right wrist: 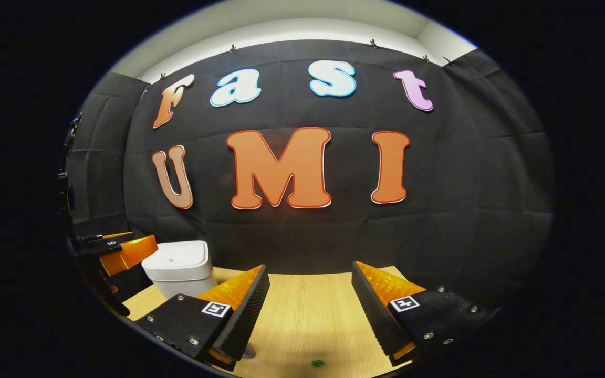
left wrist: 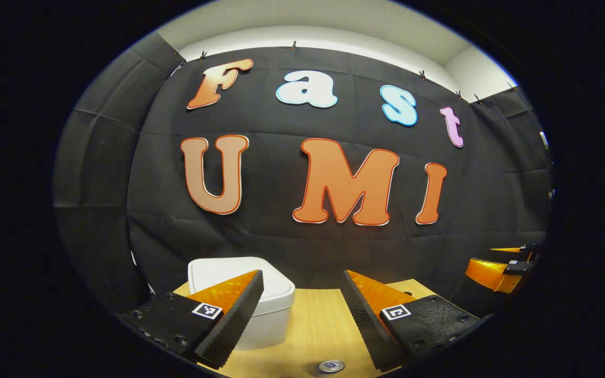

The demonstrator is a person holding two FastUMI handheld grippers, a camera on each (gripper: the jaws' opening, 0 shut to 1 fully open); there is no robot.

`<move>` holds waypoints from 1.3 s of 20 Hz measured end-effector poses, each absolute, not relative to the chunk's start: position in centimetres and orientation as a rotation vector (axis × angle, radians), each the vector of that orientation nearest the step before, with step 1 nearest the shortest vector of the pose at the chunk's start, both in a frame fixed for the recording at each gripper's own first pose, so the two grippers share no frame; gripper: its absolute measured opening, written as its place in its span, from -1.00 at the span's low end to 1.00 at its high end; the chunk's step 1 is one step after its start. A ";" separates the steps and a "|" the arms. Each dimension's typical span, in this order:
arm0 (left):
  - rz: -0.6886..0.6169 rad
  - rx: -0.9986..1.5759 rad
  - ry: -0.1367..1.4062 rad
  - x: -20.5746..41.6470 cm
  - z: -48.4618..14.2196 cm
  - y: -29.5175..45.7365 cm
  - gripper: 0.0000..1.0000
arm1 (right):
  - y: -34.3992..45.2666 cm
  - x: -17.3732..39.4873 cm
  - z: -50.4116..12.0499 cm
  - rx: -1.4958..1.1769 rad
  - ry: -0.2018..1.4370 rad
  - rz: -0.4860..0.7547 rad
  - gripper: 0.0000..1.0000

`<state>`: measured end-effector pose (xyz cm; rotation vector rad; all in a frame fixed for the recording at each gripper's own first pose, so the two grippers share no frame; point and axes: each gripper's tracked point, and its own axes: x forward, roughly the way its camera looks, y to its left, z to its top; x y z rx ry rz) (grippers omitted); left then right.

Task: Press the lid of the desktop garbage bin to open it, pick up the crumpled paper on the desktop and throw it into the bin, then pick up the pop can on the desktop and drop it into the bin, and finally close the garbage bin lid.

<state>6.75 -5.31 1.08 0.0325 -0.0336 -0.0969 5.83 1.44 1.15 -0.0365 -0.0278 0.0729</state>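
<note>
Wooden table (right wrist: pixel 308 315) by black wall | white bin (left wrist: pixel 273 302) back left, lid shut | left gripper (left wrist: pixel 302 310) near it, fingers wide, holding nothing | right gripper (right wrist: pixel 310 310) fingers wide too | bin looks light, might slide: push lid top softly

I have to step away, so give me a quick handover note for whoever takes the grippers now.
Left gripper: open, empty, raised over the desk.
Right gripper: open, empty, also raised.
Garbage bin: on the desk, ahead-left of both grippers, lid closed.
Pop can: top visible below the left gripper.
Done: nothing visibly.
Left: press the lid open, bin paper, then can, close the lid.
</note>
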 end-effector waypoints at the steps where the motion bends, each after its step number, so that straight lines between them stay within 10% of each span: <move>1: -0.098 0.022 -0.030 6.8 0.9 -5.3 0.88 | 1.4 5.7 1.3 -0.039 -0.030 0.069 0.88; 21: -0.056 0.027 -0.053 6.2 2.6 -2.6 0.86 | 0.9 5.1 1.3 -0.040 -0.017 0.054 0.88; 26: -0.069 0.041 -0.069 5.7 2.9 -2.8 0.56 | 0.9 5.0 1.0 -0.036 -0.011 0.063 0.88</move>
